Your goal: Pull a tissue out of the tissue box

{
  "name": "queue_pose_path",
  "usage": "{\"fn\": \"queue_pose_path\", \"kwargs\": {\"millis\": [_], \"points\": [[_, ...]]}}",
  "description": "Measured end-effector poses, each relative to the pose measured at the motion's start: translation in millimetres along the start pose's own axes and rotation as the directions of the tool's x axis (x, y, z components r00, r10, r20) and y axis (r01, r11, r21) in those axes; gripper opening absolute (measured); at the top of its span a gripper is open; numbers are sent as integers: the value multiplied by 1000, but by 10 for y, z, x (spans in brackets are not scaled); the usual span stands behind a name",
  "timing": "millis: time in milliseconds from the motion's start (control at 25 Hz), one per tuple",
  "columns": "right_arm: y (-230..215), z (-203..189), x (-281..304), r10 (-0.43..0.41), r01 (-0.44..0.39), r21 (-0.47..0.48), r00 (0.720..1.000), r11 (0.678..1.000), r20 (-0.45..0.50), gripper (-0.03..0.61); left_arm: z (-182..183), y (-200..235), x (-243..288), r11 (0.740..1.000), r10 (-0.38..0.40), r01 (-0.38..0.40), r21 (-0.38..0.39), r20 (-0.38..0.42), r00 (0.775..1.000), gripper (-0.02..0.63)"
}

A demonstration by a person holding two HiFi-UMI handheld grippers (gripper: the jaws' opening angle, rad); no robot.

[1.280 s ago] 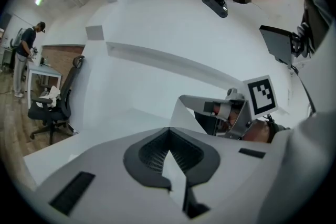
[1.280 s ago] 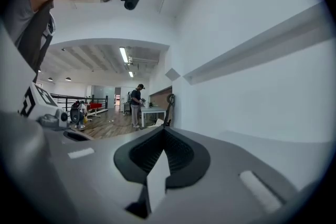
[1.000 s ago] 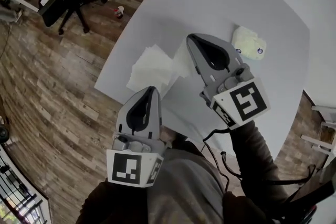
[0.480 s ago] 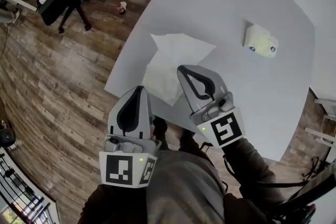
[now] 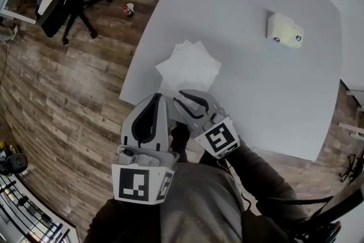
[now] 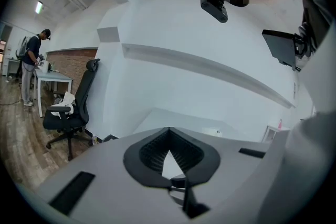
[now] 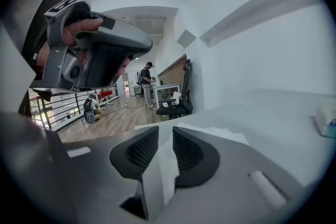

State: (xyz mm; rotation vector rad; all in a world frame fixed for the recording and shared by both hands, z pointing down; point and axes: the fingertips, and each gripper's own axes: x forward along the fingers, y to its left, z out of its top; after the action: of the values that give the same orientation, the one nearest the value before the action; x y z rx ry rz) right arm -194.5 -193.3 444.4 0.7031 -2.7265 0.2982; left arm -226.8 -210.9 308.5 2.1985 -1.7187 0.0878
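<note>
Releasing a pulled tissue at the table's near edge

1. White table (image 5: 267, 94): broad and mostly bare. It serves as the laying-down place for whatever is drawn out.
2. Tissues (image 5: 189, 67): several white sheets spread flat and overlapping, near the table's front left edge and well apart from their source. I judge they are laid close to the person so the pack stays free for further pulls.
3. Tissue pack (image 5: 284, 30): soft and pale yellow, lying toward the far right of the table, touched by neither tool.
4. Right gripper (image 5: 181, 97): low at the sheets' near edge, jaws opening, with a narrow gap between the ribbed pads. White tissue shows in the gap, but neither pad presses on it, so the sheet looks let go.
5. Left gripper (image 5: 158, 98): just beside the right one at the table's near edge, tips clenched together on nothing. It looks idle, presumably parked out of the way.
</note>
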Motion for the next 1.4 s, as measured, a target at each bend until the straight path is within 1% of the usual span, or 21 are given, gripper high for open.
{"fn": "queue_pose_path", "kwargs": {"millis": [40,120,240,360,480,600,680,760,840,920,1000,1120,1200,1320,1400], "points": [[55,-25,-4,3,-3,5,1000,1000,-8,80,0,1,-15,1000,-9,9,4,1,1000,2],[140,-22,-72,-11,11,20,1000,1000,-1,87,6,-20,-55,1000,-27,26,11,5,1000,2],[223,174,-355,-70,66,66,995,996,74,87,23,-142,-130,998,-63,63,18,15,998,2],[229,485,-781,-150,130,130,976,983,156,87,70,-384,-201,993,-117,116,33,38,992,2],[209,778,-1307,-222,186,170,948,968,229,86,115,-780,-309,980,-193,189,59,65,979,2],[340,1030,-1949,-292,239,200,907,950,303,76,90,-1353,-577,953,-294,287,98,70,953,2],[467,1079,-2391,-353,284,243,880,927,319,61,15,-1770,-815,932,-354,347,109,60,933,2],[583,1022,-2806,-419,327,307,854,894,308,38,-64,-2133,-1037,921,-380,372,113,59,923,2],[722,927,-3213,-476,363,367,829,856,292,9,-176,-2469,-1271,908,-401,392,145,39,915,2],[877,879,-3614,-521,397,391,803,830,290,3,-274,-2814,-1518,886,-434,423,191,15,901,2],[993,902,-3975,-559,432,393,771,811,306,3,-296,-3128,-1715,861,-467,453,231,5,884,2],[1124,1001,-4363,-603,483,377,722,790,338,2,-243,-3471,-1926,832,-506,486,268,6,862,2],[1220,1065,-4531,-623,515,357,698,779,354,2,-206,-3631,-2047,813,-531,508,285,2,847,2],[1345,1116,-4671,-644,541,351,672,764,365,2,-174,-3784,-2179,784,-567,542,303,-6,823,2],[1367,1103,-4687,-658,553,360,660,752,362,2,-217,-3800,-2203,765,-583,562,316,-34,812,2]]}}
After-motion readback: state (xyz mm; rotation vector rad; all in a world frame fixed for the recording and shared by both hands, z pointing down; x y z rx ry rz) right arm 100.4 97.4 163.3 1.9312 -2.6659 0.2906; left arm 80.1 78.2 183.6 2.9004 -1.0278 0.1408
